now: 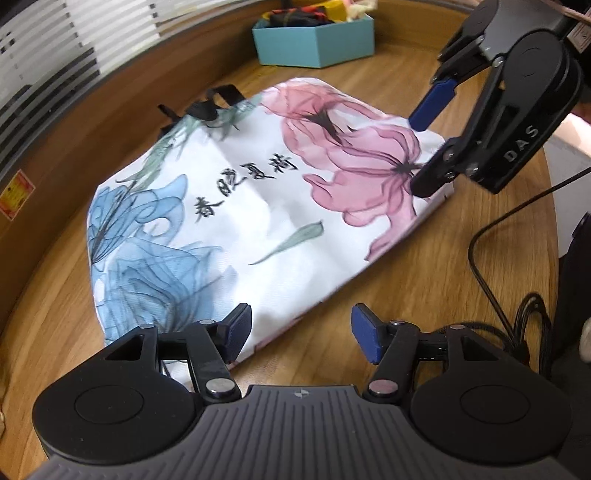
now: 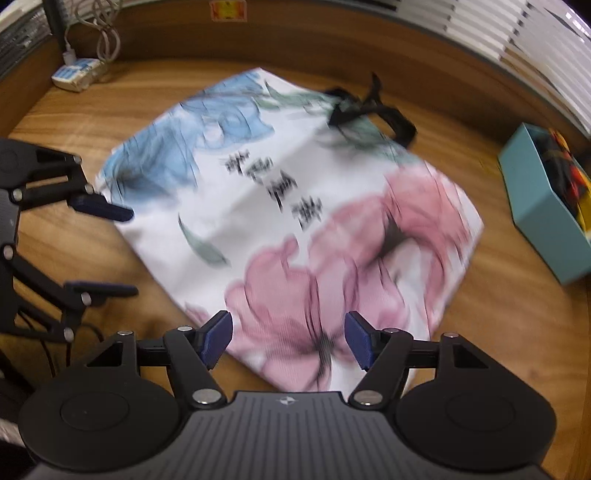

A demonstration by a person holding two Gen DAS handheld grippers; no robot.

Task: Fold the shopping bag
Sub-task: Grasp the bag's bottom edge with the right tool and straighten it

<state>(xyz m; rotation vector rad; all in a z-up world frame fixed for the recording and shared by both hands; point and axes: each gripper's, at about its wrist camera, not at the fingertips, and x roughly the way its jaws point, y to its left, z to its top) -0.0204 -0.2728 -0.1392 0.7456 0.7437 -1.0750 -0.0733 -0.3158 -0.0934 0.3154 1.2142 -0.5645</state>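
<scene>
A warm brown wood-grain table (image 1: 388, 280) with a raised curved wooden rim fills both views; beyond the rim hang pale horizontal window blinds (image 1: 55, 48). A red-and-yellow sticker (image 2: 228, 10) sits on the rim wall.

One white fabric shopping bag printed with blue and pink flowers and black characters (image 1: 236, 206) lies flat on the table, straight ahead of both tools, its black strap handles (image 1: 218, 101) at the far edge. From the left black two-finger gripper (image 1: 301, 334), the bag's blue-flower corner lies just beyond and below its left finger; the jaws stand apart with nothing between the blue pads. The right black two-finger gripper (image 2: 288, 338) hangs over the pink-flower end, jaws likewise spread, fabric showing below the gap but not pinched.

One teal open cardboard box holding colourful items (image 1: 314, 37) stands beyond the bag, to the right gripper's far right. One small white-and-blue packet (image 2: 75, 74) and a coil of pale cable (image 2: 105, 40) lie far left of it. Black cables (image 1: 517, 295) trail at the table's near edge.
</scene>
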